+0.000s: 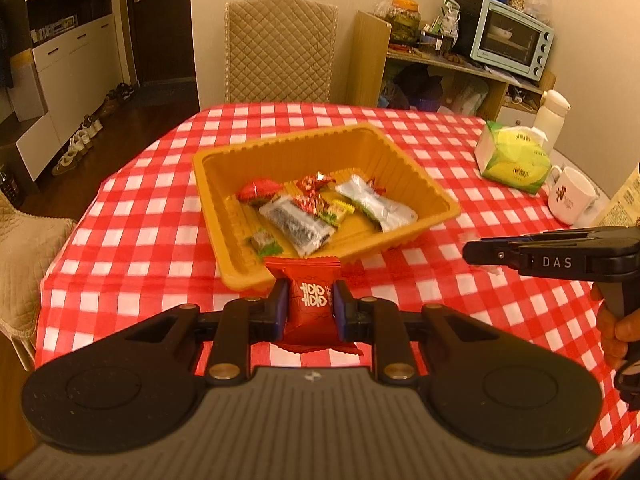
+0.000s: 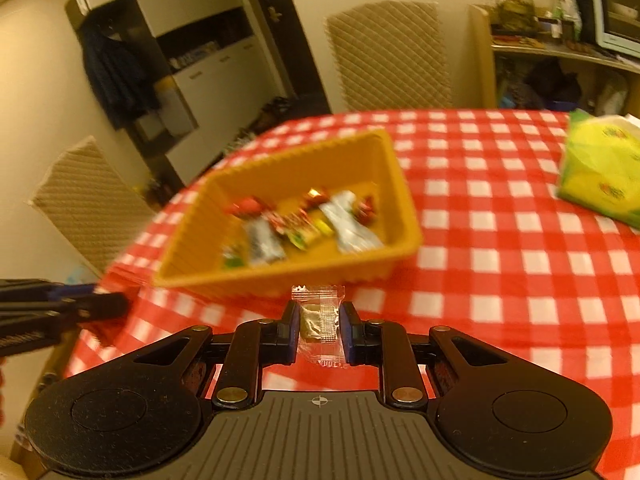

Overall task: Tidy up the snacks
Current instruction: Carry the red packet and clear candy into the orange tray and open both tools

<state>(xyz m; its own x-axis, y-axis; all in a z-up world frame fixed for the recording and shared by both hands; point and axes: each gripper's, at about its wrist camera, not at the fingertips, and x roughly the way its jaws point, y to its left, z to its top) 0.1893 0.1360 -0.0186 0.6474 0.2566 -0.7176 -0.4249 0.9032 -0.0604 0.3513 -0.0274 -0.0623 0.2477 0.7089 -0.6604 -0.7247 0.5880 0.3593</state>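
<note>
Grippers first, since both are loaded up. Left gripper (image 1: pixel 311 304) points forward and down over the red-and-white checked tablecloth (image 1: pixel 132 216), just short of the near corner of the orange tray (image 1: pixel 404 160). Its jaws are clamped on a red snack packet (image 1: pixel 310 300) with white lettering. The packet stands upright between the blue pads (image 1: pixel 280 310), top crimp poking out past the fingertips, bottom edge hanging below them, clear of the cloth.

Right gripper (image 2: pixel 320 320) is angled down too, aimed at the tray's near wall from the other side. Jaws are squeezed onto a small clear wrapper (image 2: pixel 320 326) with something tan inside. It sits upright between the pads, sticking out above and below them. That view is motion-blurred, so can't read anything on it.

From the left wrist camera you can see the right gripper side-on at the right edge, held level-ish above the table, with the person's hand (image 1: pixel 616 320) wrapped around the handle below it.

Tray sits mid-table, slightly rotated, and already has a bunch of wrapped snacks (image 1: pixel 320 208) piled along its floor: red ones, a couple of silvery ones, a yellow-green one. Neither held packet is over the tray; both are just in front of it.

Off to the right: a green tissue pack (image 1: pixel 514 156), a white mug (image 1: pixel 570 196) and a white bottle (image 1: pixel 554 114).
</note>
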